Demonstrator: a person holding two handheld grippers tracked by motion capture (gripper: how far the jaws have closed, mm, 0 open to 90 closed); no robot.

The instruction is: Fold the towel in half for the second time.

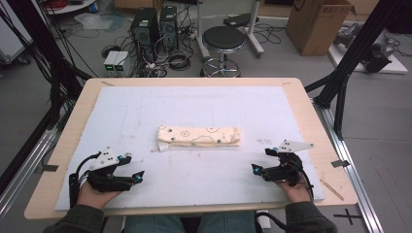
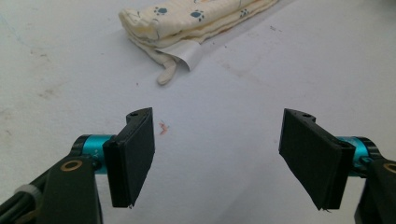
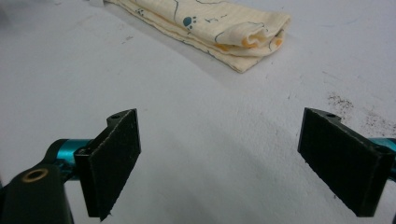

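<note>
Resting both tools near the desk's front edge, jaws apart, I face the folded cloth (image 1: 198, 136) mid-desk, its long axis running left-right; left tool (image 1: 137, 166) and right tool (image 1: 263, 160) sit roughly equally near.

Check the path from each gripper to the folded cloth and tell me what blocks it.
Nothing visible does. The left gripper and the right gripper both stand open and apart from the folded cloth, with bare white mat between each of them and it. The gripper views show only faint stains on that stretch.
</note>
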